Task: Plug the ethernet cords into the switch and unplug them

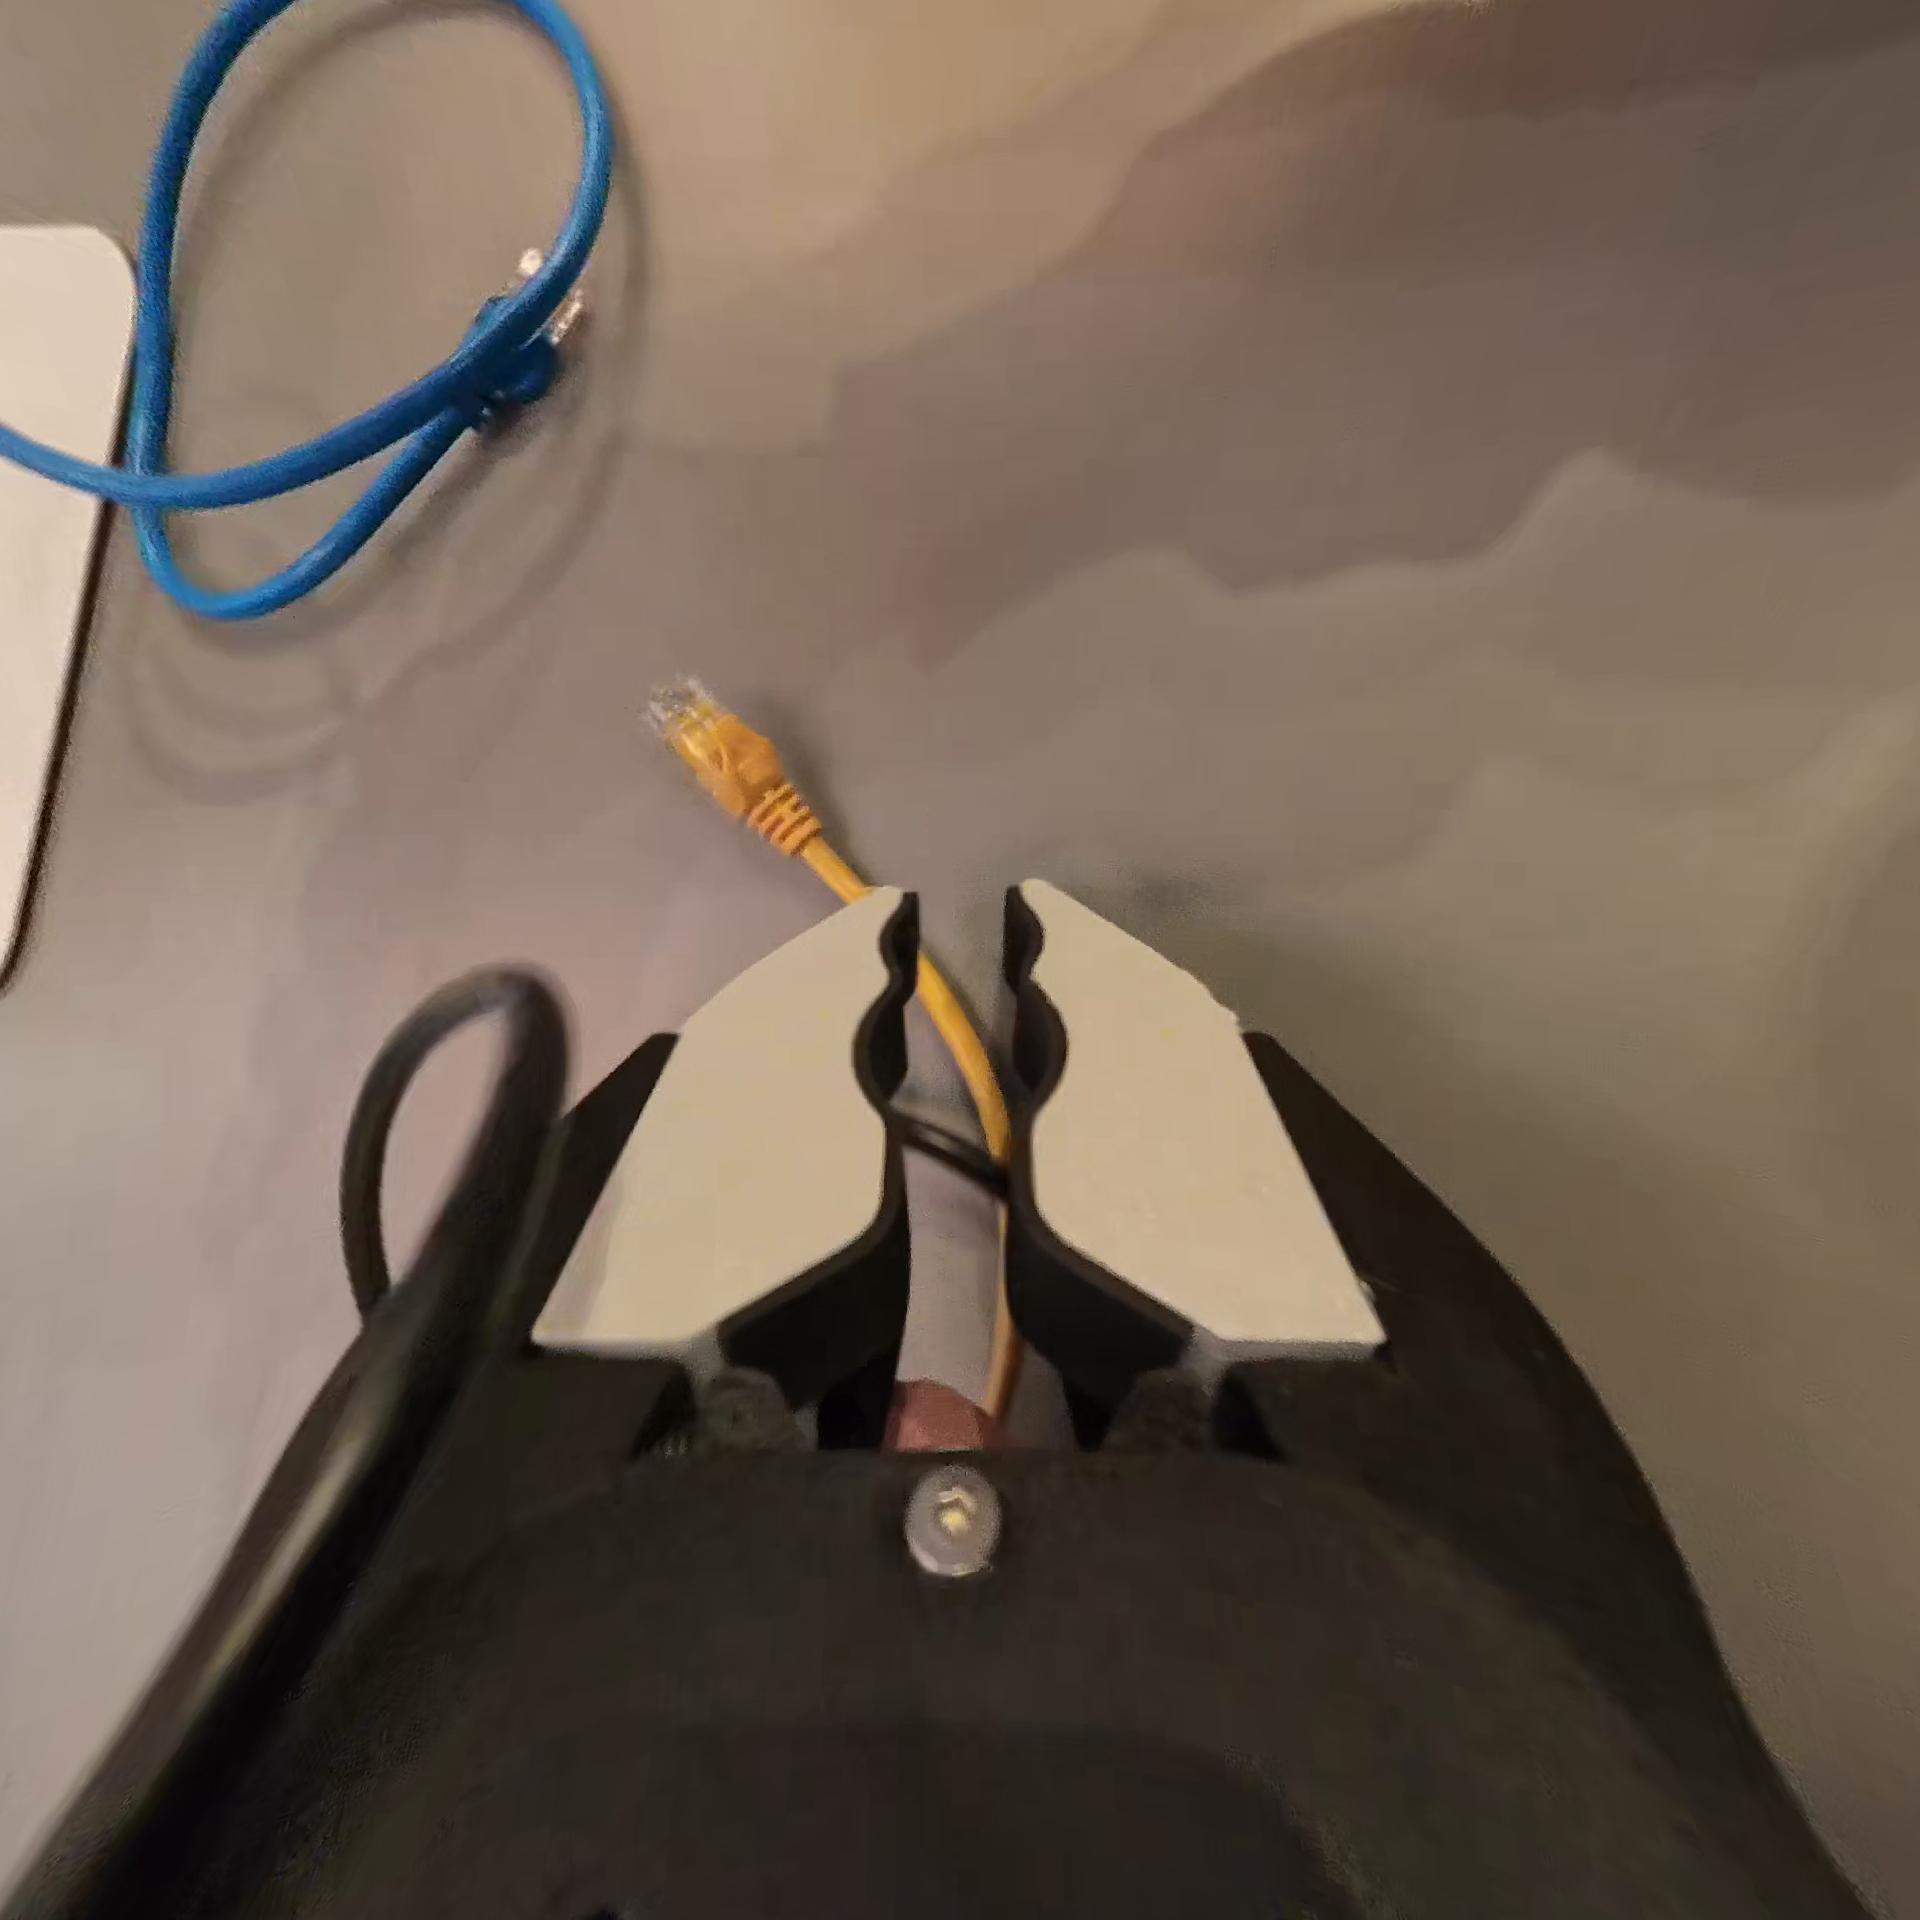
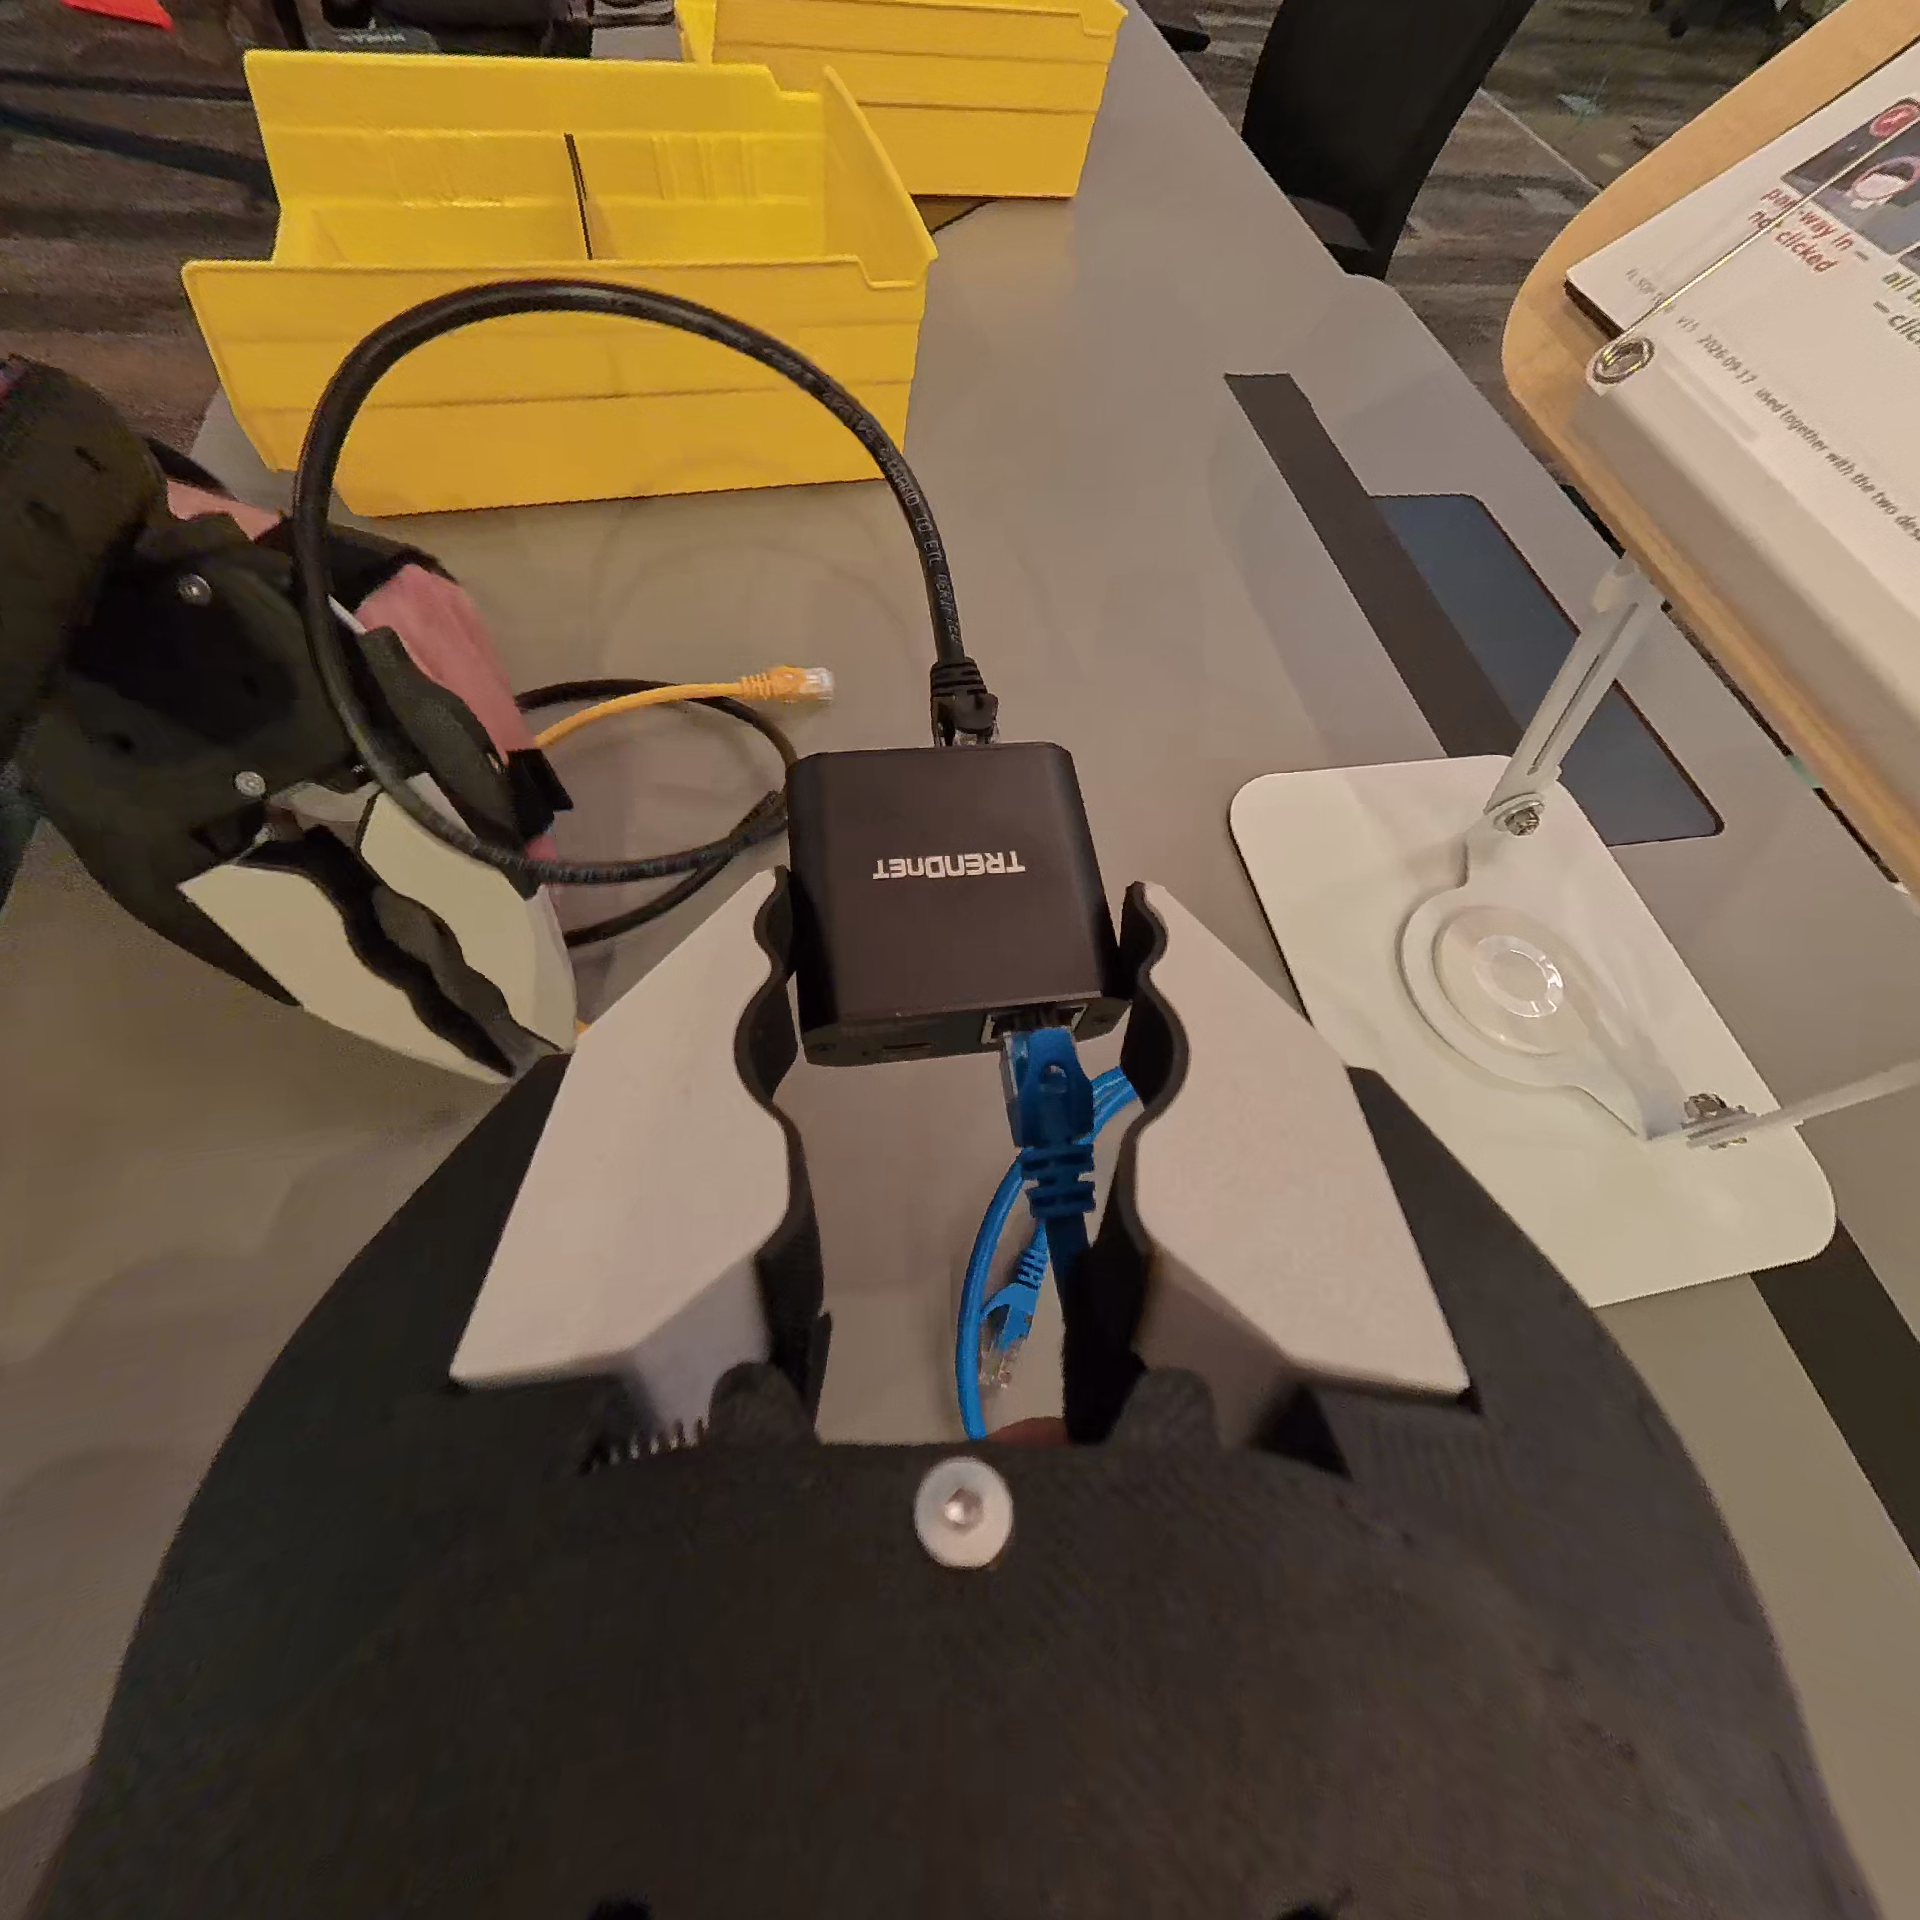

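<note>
A black switch (image 2: pixel 951 883) lies on the grey table. My right gripper (image 2: pixel 954 904) has its fingers against both sides of the switch's near end. A blue cord's plug (image 2: pixel 1044 1081) sits at a port on the near face, and a second blue plug (image 2: pixel 1003 1340) lies loose between my fingers. A black cord (image 2: pixel 961 696) is plugged into the far side. My left gripper (image 1: pixel 961 894) hovers with a narrow gap over the yellow cord (image 1: pixel 961 1029). The yellow plug (image 1: pixel 717 758) lies free ahead of it and also shows in the right wrist view (image 2: pixel 784 683). A looped blue cord (image 1: pixel 364 436) lies at the far left.
Two yellow bins (image 2: pixel 561 312) stand at the table's far side. A white stand base (image 2: pixel 1538 1039) with a tilted board (image 2: pixel 1766 343) sits at the right, and its edge shows in the left wrist view (image 1: pixel 42 520). The black cord loops over the left gripper (image 2: pixel 416 997).
</note>
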`<state>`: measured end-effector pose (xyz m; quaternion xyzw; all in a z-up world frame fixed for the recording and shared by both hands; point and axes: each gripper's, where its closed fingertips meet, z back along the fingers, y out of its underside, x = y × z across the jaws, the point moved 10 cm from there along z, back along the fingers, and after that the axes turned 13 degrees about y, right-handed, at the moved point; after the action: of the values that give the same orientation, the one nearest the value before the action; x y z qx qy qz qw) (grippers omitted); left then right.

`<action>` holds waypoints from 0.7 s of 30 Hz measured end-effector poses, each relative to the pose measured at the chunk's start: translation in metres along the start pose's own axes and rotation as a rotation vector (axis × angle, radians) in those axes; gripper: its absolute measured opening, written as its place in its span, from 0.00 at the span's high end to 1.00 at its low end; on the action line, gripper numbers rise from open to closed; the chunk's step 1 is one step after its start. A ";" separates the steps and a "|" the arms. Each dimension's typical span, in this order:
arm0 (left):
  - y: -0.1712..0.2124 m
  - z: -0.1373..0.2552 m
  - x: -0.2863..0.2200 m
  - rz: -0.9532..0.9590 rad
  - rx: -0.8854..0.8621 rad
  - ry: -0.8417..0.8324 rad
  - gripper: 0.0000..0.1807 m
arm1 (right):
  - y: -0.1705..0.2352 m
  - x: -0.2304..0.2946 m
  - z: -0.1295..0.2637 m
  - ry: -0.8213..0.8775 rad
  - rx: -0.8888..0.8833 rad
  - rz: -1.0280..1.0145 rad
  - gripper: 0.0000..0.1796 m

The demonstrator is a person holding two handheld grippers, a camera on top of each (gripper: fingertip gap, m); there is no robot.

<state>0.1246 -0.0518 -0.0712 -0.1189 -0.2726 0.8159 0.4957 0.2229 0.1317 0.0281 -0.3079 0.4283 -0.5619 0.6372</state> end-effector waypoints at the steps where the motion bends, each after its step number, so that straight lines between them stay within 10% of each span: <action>1: -0.001 0.002 -0.001 0.027 -0.028 0.006 0.91 | 0.000 0.000 -0.001 0.004 -0.001 -0.005 0.66; 9: -0.014 -0.027 -0.006 0.028 -0.001 -0.438 0.88 | 0.002 0.003 -0.006 0.003 -0.004 -0.012 0.66; 21: -0.018 -0.029 0.015 0.246 -0.056 -0.423 0.87 | 0.004 0.001 -0.006 0.002 -0.038 -0.034 0.66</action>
<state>0.1443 -0.0227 -0.0839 0.0084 -0.3765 0.8690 0.3210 0.2190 0.1321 0.0220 -0.3269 0.4341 -0.5648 0.6211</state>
